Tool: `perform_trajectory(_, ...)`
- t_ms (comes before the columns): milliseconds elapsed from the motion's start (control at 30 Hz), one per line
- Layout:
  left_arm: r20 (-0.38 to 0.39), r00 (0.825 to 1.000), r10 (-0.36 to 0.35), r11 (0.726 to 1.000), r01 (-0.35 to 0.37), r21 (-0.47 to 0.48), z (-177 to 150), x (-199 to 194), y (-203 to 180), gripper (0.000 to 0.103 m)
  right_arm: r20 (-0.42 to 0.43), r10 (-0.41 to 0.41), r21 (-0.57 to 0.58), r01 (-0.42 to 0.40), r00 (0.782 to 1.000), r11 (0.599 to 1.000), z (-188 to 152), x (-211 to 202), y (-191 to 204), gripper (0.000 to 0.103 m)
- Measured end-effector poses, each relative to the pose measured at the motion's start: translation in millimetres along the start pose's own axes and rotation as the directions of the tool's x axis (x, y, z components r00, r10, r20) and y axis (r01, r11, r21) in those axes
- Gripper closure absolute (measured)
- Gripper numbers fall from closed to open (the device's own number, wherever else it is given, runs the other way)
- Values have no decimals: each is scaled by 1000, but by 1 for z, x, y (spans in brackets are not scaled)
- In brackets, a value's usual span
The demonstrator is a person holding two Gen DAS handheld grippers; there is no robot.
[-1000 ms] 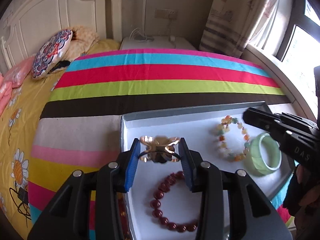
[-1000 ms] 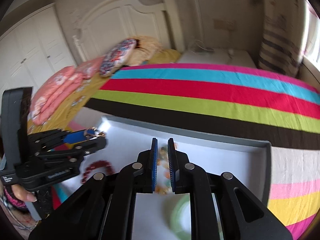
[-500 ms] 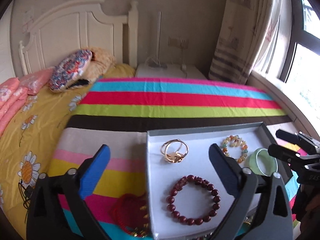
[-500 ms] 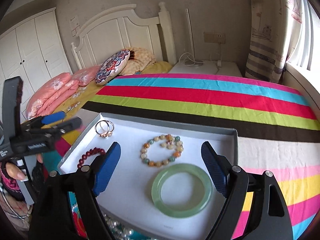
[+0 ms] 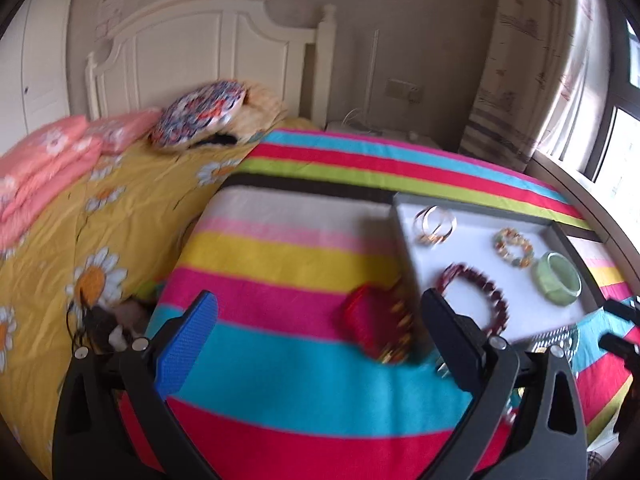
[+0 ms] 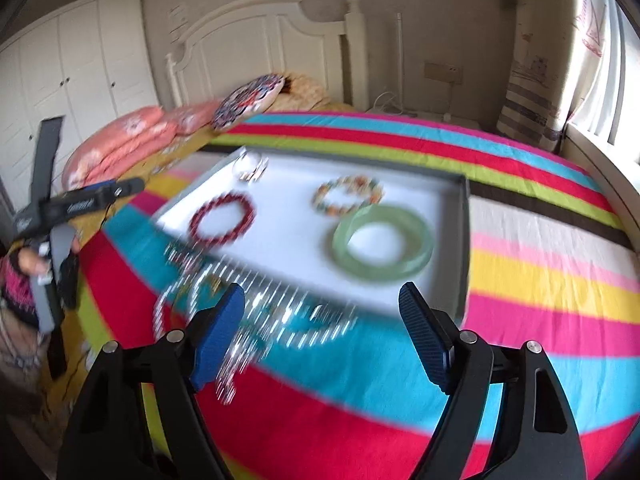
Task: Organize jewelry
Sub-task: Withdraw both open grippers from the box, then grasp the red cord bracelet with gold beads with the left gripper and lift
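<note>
Hovering above the striped bedspread [image 5: 280, 264], the left tongs [image 5: 316, 340] are spread wide and carry nothing. In the left wrist view, a red bracelet with gold beads [image 5: 378, 326] lies on the bedspread just beside the left wall of the white tray [image 5: 404, 240], outside it. It sits between the two spread fingers, which suggests it is the next item to be collected. Inside the tray lie a gold ring bangle [image 5: 435, 225] at the far left, a multicoloured bead bracelet [image 5: 514, 247] at the far right, a dark red bead bracelet [image 5: 476, 300] near the front, and a green jade bangle [image 5: 558, 282] at the right. The items are kept apart from one another, presumably so that each can be grasped singly.

In the right wrist view, the right tongs [image 6: 322, 340] are also released and hold nothing. The tray [image 6: 466, 216] rests on the bedspread [image 6: 520, 256] with the same four pieces: gold bangle [image 6: 250, 168], dark red bracelet [image 6: 222, 219], multicoloured bracelet [image 6: 347, 196] and jade bangle [image 6: 383, 242]. A silver beaded necklace [image 6: 248, 312] lies on the bedspread against the tray's near edge, partly between the fingers; motion blur hides its exact layout. The left tongs [image 6: 120, 190] appear at far left, away from the tray. Two pieces remain unsorted.
</note>
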State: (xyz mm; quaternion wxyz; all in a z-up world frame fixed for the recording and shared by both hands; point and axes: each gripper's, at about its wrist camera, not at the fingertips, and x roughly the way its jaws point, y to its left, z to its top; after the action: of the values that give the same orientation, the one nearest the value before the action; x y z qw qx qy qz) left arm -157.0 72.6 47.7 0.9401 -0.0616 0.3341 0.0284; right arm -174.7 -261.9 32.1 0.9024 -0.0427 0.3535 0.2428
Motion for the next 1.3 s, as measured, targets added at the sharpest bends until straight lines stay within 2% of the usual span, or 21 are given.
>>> perform_trajectory(167,-54,999,3,1000,-2,12,-21,0,14,3,-33,-3,-60,1,999,998,-21,-10,19,26)
perform_trajectory(400,-136,991,17,988,4,154,-31,17,-8,4,-84,10,-71,-16,996,997,-30,-2,27,26)
perform_trajectory(500,-195,981,13,992,13,129,-24,30,-6,10,-92,11,-83,-19,996,996,-31,1,32,26)
perform_trajectory(667,-211,977,-22,999,28,28,-4,40,5,10,-99,20,-100,-29,995,995,-33,4,41,26)
perform_trajectory(767,-223,975,-15,999,26,44,6,49,1,19,-72,28,-119,-36,997,992,-30,-2,46,26)
perform_trajectory(833,-265,964,-12,997,32,71,9,60,-5,33,-51,42,-134,-49,998,990,-27,-8,51,26)
perform_trajectory(900,-272,962,19,992,16,127,12,65,-16,40,-43,53,-158,-59,998,986,-23,-11,57,26)
perform_trajectory(967,-275,961,13,989,28,147,14,67,-22,56,-47,62,-189,-70,997,979,-17,-11,67,26)
perform_trajectory(1000,-270,963,10,988,33,154,16,68,-25,81,-58,84,-199,-94,995,975,-14,-8,74,26)
perform_trajectory(1033,-267,964,11,986,33,162,16,68,-28,97,-71,107,-206,-119,992,971,-10,-4,81,27)
perform_trajectory(1167,-214,977,13,982,29,189,7,63,-30,97,-133,148,-238,-176,980,955,0,20,105,32)
perform_trajectory(1300,-142,990,27,997,-16,73,1,42,-2,97,-187,190,-200,-227,964,953,18,47,108,35)
